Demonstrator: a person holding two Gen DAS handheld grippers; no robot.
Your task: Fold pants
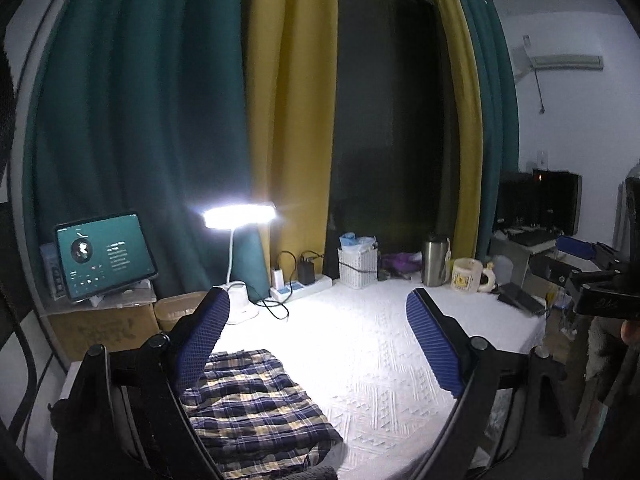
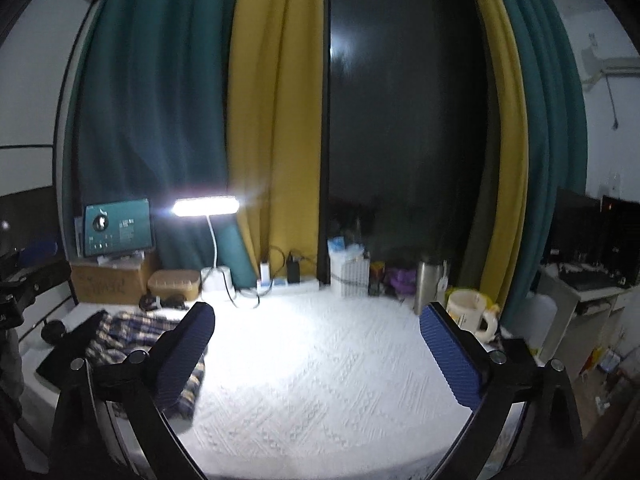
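- Both of your grippers, the left gripper and the right gripper, hang above the tabletop with jaws spread wide and nothing between the blue pads.
- Your plaid pants lie folded in a compact stack on the white cloth, toward its left side, partly behind each left finger.
- Along the back edge, a lit desk lamp and a mug stand well apart from the pants.

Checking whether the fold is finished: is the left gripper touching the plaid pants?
Apart. In the left wrist view the left gripper stands open and empty above the white table; the plaid pants lie folded below its left finger.
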